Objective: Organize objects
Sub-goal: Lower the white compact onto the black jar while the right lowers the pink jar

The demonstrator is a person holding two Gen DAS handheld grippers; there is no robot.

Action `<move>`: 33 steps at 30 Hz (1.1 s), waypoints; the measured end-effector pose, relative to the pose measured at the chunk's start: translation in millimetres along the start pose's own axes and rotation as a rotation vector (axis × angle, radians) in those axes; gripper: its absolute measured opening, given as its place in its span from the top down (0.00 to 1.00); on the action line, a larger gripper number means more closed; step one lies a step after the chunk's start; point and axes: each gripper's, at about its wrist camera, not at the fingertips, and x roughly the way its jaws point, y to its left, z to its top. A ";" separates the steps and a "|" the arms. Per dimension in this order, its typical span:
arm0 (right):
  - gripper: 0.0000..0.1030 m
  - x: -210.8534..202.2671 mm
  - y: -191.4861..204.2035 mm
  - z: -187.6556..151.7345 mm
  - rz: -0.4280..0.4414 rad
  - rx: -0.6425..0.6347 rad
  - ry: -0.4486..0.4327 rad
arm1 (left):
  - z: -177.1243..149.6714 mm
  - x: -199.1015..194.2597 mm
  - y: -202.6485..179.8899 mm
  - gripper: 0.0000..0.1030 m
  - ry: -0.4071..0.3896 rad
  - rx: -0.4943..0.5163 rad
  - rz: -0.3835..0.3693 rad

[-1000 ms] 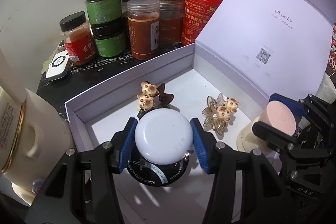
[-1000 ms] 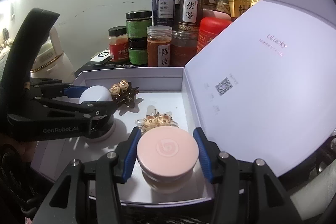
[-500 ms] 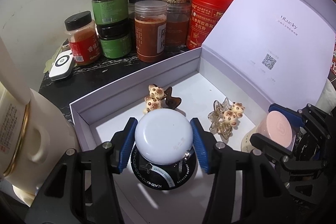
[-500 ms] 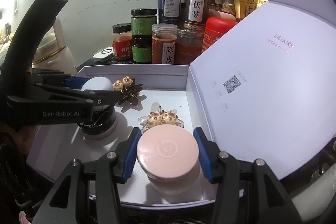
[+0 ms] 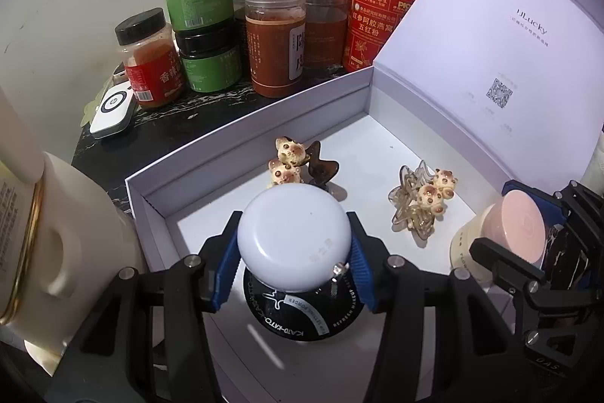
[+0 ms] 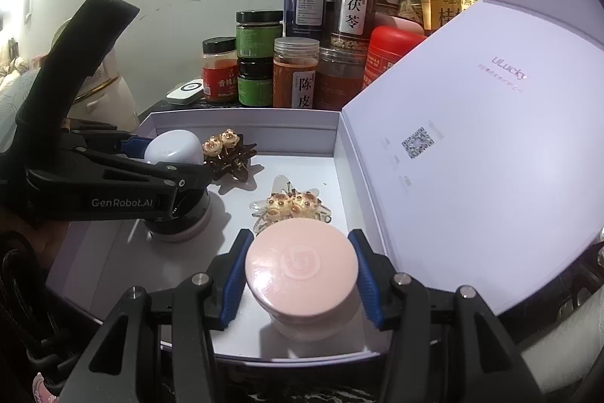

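Left gripper (image 5: 294,261): jaws clamped on the pale lavender domed lid of the round black powder jar with white lettering (image 5: 292,244); both blue pads bear on the lid rim.
Black jar position: lower centre of the left wrist view, inside the open white cardboard gift box (image 5: 241,127), base at or just above the box floor; contact with the floor cannot be confirmed.
Right gripper (image 6: 300,276): jaws clamped on the flat pink lid of the squat cream-coloured jar (image 6: 302,267).
Cream jar position: lower centre of the right wrist view, near the front edge of the box floor, close to the raised white box lid (image 6: 472,138).
Other contents: dark brown hair claw with bear charms (image 5: 298,163) just behind the black jar; clear hair claw with bear charms (image 5: 422,199) just behind the cream jar.
Surroundings: row of spice jars and tins (image 5: 271,25) at the top of the frame, outside the box.
Risk 1: both grips are on lids only; a loose lid could let a jar body drop.
Risk 2: releasing before the base rests flat could tip a jar onto the adjacent claw.
Risk 3: widening the right jaws close to the raised lid could strike it.
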 end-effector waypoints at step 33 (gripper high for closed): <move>0.40 -24.5 0.7 3.6 -0.059 0.043 -0.023 | -19.5 -29.4 -9.3 0.51 -0.024 -0.005 -0.046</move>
